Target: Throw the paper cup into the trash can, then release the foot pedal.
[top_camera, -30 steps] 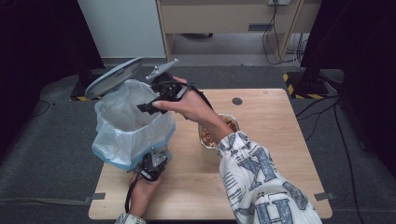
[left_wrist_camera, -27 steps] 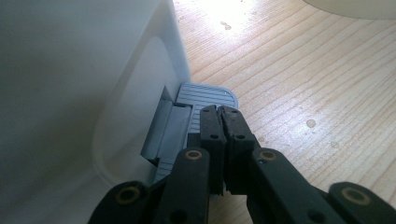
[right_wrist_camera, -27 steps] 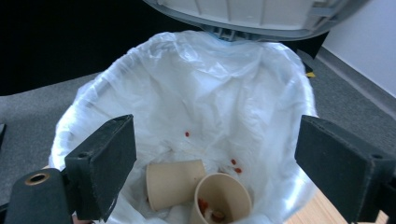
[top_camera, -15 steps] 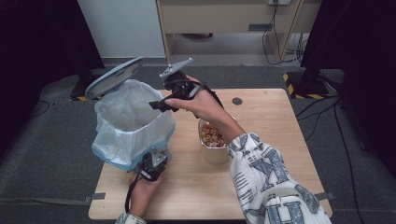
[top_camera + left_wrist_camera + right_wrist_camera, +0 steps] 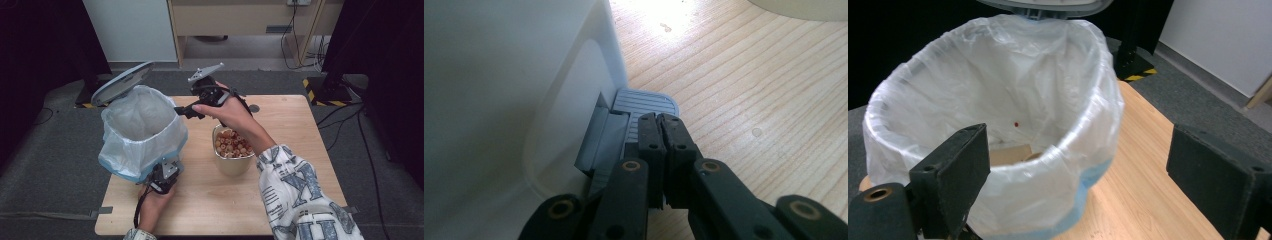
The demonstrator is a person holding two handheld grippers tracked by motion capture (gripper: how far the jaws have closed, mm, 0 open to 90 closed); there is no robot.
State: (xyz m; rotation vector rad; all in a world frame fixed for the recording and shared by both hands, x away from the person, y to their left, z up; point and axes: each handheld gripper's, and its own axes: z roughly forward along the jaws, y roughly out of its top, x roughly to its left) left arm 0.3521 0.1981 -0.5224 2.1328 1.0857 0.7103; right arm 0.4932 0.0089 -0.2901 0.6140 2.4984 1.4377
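Bin crowding my left side, open wood to the right

I'm seeing the lined bin (image 5: pixel 142 131) taking up the table's (image 5: pixel 300 130) left part, its lid (image 5: pixel 121 83) standing open behind; the cup of corks (image 5: pixel 233 149) is sitting just beside it, leaving what looks like a narrow gap. The bin's foot pedal (image 5: pixel 644 102) is lying right ahead of my left gripper (image 5: pixel 663 131).

Black screw-studded jaws, grey top plate (image 5: pixel 205 74), white letter-printed sleeve (image 5: pixel 300 192)

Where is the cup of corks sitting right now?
In the high view, the cup of corks stands on the wooden table near its middle, just right of the lined pedal bin and under the person's right forearm.
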